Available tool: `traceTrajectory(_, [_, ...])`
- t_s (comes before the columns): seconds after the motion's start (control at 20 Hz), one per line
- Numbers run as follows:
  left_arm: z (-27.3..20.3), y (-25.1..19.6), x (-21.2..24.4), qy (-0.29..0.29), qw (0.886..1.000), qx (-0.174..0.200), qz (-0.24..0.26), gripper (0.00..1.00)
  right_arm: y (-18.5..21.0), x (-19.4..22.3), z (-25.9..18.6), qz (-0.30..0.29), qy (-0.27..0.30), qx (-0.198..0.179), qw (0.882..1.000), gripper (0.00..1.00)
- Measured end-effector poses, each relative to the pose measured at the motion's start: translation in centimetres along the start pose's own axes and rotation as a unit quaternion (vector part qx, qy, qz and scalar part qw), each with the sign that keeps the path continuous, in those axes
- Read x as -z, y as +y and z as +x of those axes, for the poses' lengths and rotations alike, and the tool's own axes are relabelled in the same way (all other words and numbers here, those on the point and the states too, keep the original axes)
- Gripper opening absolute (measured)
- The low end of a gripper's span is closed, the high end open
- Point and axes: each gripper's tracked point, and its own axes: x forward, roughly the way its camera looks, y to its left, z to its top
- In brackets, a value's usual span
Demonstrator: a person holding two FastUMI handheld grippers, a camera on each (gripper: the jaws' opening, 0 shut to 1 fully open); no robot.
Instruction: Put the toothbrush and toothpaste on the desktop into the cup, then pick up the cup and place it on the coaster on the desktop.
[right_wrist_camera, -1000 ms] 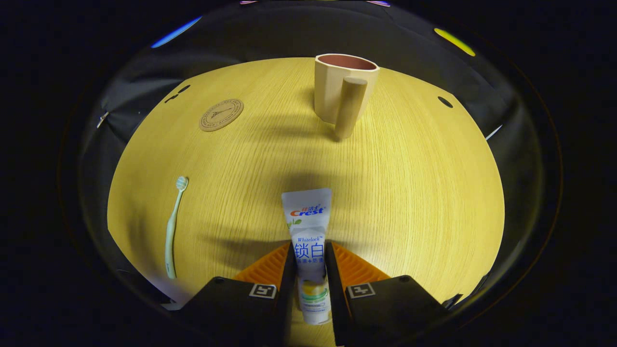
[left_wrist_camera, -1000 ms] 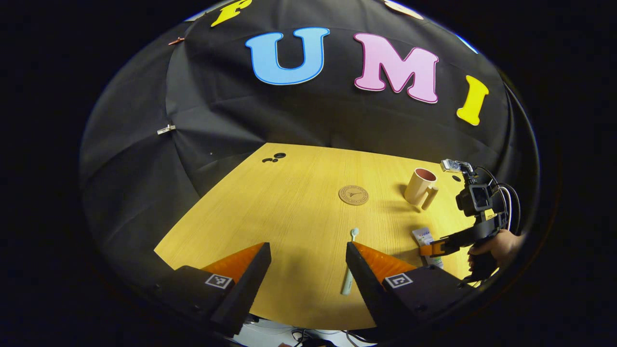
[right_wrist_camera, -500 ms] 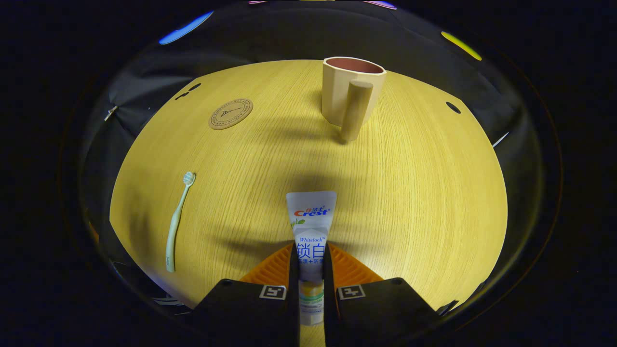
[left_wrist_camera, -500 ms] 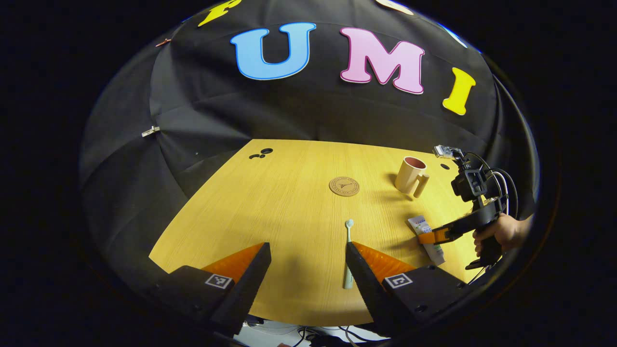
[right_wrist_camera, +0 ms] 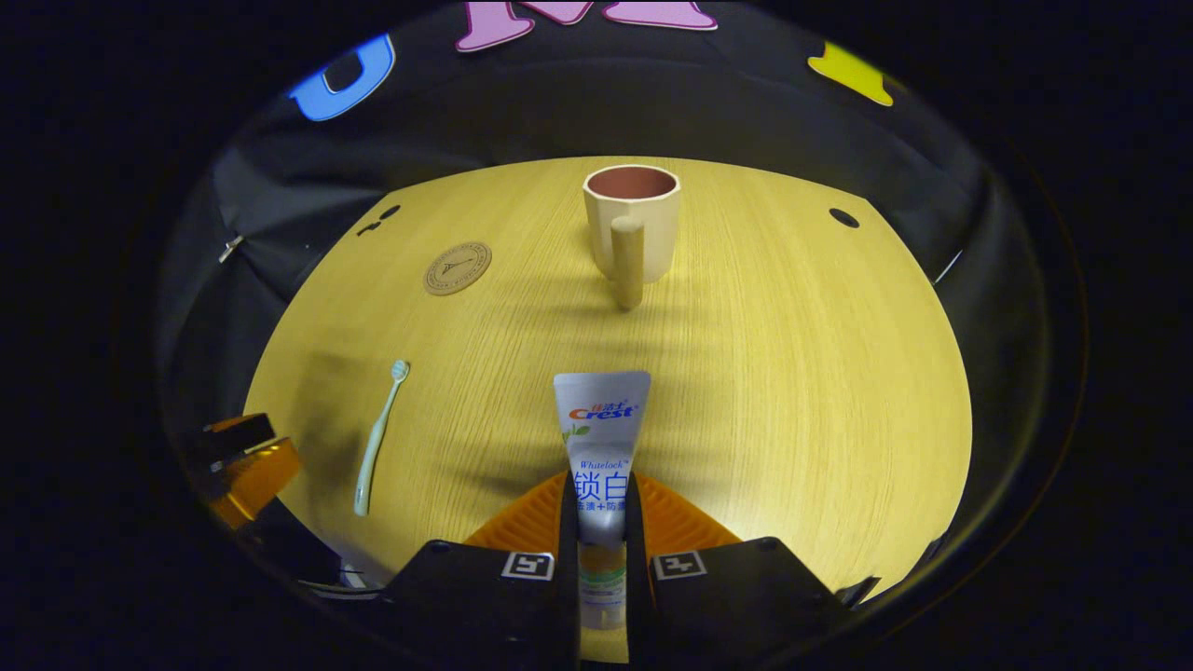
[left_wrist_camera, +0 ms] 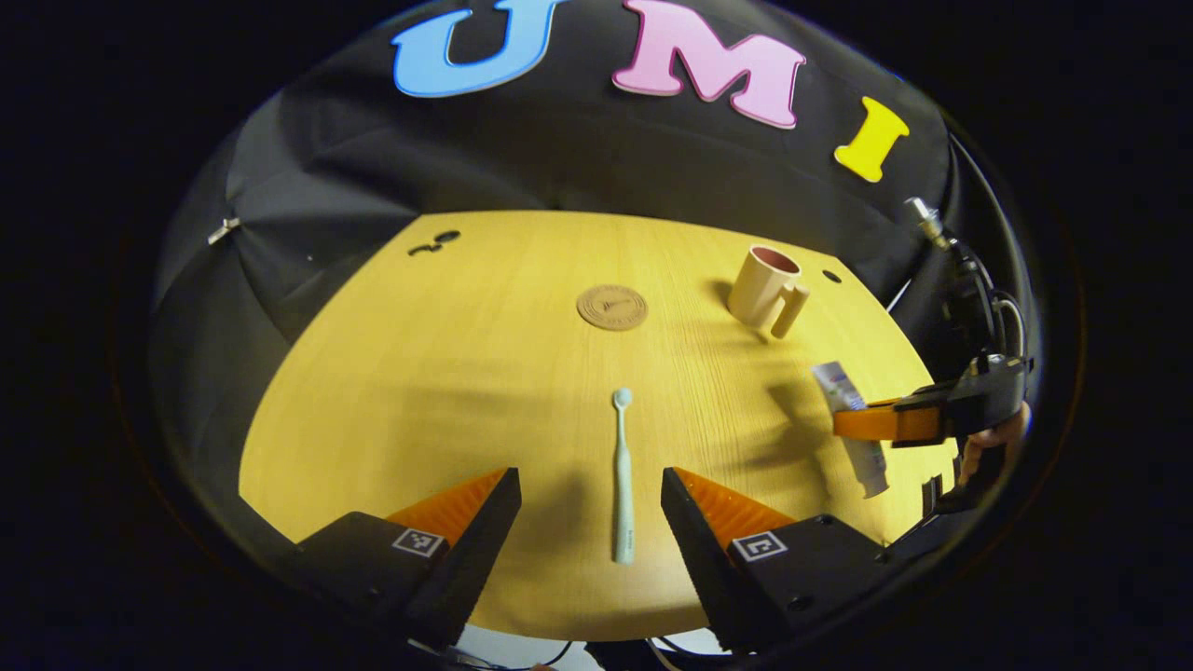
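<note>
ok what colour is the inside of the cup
Reddish brown inside the cup, clearest in the right gripper view.

Yellow wooden desktop [left_wrist_camera: 447, 373], black cloth wall [left_wrist_camera: 522, 158]

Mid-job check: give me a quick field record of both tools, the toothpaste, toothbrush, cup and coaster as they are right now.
left tool: open, fingers either side of the toothbrush, not gripping
right tool: shut on toothpaste
toothpaste: held off the desktop, flat end pointing toward the cup
toothbrush: flat on desktop
cup: upright, empty, handle facing right tool
coaster: bare, left of cup
</note>
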Motion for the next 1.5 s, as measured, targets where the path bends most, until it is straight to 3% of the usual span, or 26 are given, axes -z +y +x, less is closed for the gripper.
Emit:
traceTrajectory(0.2, [3.6,-0.9,1.7,0.053,0.998,0.002,0.018,0.94,-0.9,-0.5,-2.2,0.003,-0.019,-0.009,1.000,0.23])
traceTrajectory(0.35, [5.3,-1.2,2.2,0.076,0.997,0.004,0.005,0.90,-0.9,-0.4,-3.1,0.013,-0.024,-0.025,0.999,0.24])
traceTrajectory(0.6, [6.4,-0.5,2.7,0.112,0.993,-0.021,-0.010,0.79,-1.8,0.3,-3.5,0.027,-0.018,-0.039,0.999,0.24])
traceTrajectory(0.65, [7.0,-0.5,3.2,0.118,0.993,-0.023,-0.007,0.80,-1.9,0.4,-3.8,0.023,-0.015,-0.043,0.999,0.24])
traceTrajectory(0.7, [6.9,-0.5,3.3,0.125,0.992,-0.029,0.001,0.70,-1.9,0.0,-4.0,0.019,-0.017,-0.050,0.998,0.24])
traceTrajectory(0.9, [7.1,-0.9,3.6,0.153,0.987,-0.027,0.048,0.61,-1.7,-0.8,-4.4,-0.001,-0.030,-0.065,0.997,0.23])
traceTrajectory(1.0, [7.0,-1.0,3.6,0.166,0.985,-0.024,0.046,0.53,-1.6,-0.9,-4.4,-0.005,-0.032,-0.069,0.997,0.24])
traceTrajectory(1.05, [7.0,-0.9,3.8,0.175,0.983,-0.025,0.043,0.55,-1.5,-0.9,-4.5,-0.005,-0.033,-0.073,0.997,0.24])
traceTrajectory(1.1, [7.1,-0.8,3.9,0.181,0.982,-0.027,0.042,0.36,-1.4,-1.0,-4.4,-0.005,-0.035,-0.075,0.997,0.24])
traceTrajectory(1.2, [7.1,-1.0,3.9,0.190,0.981,-0.027,0.042,0.18,-1.1,-1.1,-4.3,-0.003,-0.038,-0.080,0.996,0.24])
traceTrajectory(1.5, [7.0,-1.1,3.6,0.186,0.981,-0.025,0.047,0.07,-1.3,-1.9,-4.5,0.012,-0.053,-0.077,0.996,0.24])
